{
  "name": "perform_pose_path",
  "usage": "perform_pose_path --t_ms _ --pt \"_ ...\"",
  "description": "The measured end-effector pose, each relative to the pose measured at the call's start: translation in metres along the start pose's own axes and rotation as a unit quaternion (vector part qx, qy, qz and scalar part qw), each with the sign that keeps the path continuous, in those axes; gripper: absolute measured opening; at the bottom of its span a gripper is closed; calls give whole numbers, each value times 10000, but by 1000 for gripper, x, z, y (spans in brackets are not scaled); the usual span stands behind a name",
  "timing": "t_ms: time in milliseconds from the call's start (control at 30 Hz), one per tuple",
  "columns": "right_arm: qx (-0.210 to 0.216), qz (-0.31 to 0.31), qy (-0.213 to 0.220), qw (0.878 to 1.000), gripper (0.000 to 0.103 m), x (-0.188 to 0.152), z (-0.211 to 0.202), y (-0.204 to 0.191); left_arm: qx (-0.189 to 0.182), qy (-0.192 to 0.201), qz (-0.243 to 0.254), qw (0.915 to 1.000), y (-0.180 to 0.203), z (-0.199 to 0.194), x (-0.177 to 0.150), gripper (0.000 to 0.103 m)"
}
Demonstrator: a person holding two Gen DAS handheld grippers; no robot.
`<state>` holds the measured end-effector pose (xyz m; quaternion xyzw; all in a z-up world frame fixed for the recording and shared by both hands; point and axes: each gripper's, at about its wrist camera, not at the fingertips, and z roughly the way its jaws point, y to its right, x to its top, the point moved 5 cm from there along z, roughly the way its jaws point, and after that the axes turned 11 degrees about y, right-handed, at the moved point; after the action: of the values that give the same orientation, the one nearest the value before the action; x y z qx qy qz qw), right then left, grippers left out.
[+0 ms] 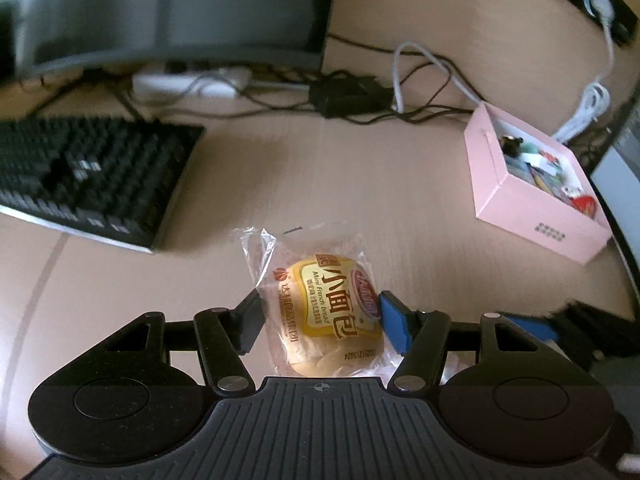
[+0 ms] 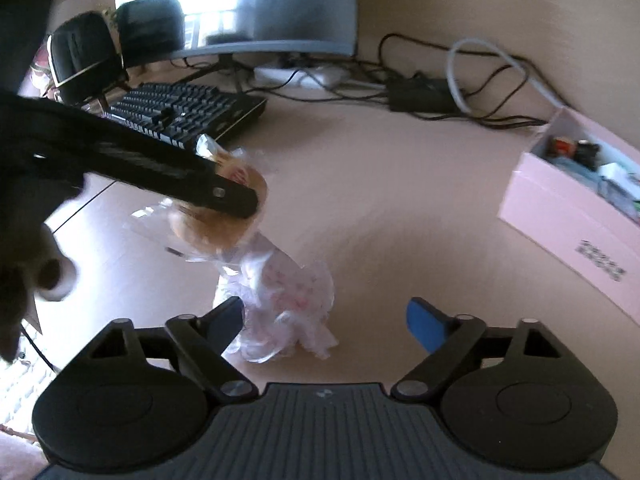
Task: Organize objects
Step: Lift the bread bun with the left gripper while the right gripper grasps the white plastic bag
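Left wrist view: the wrapped bread bun (image 1: 332, 316), soft, light and slippery-filmed, is gripped between the left gripper's (image 1: 320, 320) fingers, best held across its middle, while the right gripper (image 2: 324, 320) is seen spread open beside a crumpled plastic bag (image 2: 284, 304)

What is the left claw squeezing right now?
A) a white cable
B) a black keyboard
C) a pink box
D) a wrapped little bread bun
D: the left gripper has its fingers closed against both sides of the wrapped bread bun, while the pink box sits apart on the desk.
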<state>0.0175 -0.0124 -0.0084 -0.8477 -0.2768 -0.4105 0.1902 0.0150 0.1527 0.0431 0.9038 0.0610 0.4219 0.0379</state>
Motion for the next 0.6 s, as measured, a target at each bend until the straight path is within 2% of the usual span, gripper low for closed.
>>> perform_pose_path --t_ms 33,67,100,167,233,300,433,567,600 --pt "15 9 -54 10000 82 1 5 -3 -5 33 57 10000 -1 -3 2 66" --pt "36 9 -117 9999 71 0 8 -6 -42 60 81 9999 -2 -6 4 66" --pt "71 -7 -212 9998 56 0 11 -8 -104 78 70 9999 -3 -8 4 66" --pt "80 -25 -355 9993 39 0 12 -10 -239 95 26 9997 -5 -9 6 66" --pt "-65 37 -308 9995 32 1 7 -8 -356 108 6 9993 -6 -9 6 66" --pt "-213 197 -218 9993 18 4 -5 1 -493 134 -87 9987 -7 -8 5 66" --pt "-606 539 73 9967 16 11 -37 26 -804 185 -472 9955 -14 -2 10 66" --pt "-981 543 180 9935 17 11 -63 45 -647 215 -647 9956 -23 7 16 66" --pt "-1013 523 190 9933 22 11 -65 47 -610 213 -680 9956 -25 8 18 66"
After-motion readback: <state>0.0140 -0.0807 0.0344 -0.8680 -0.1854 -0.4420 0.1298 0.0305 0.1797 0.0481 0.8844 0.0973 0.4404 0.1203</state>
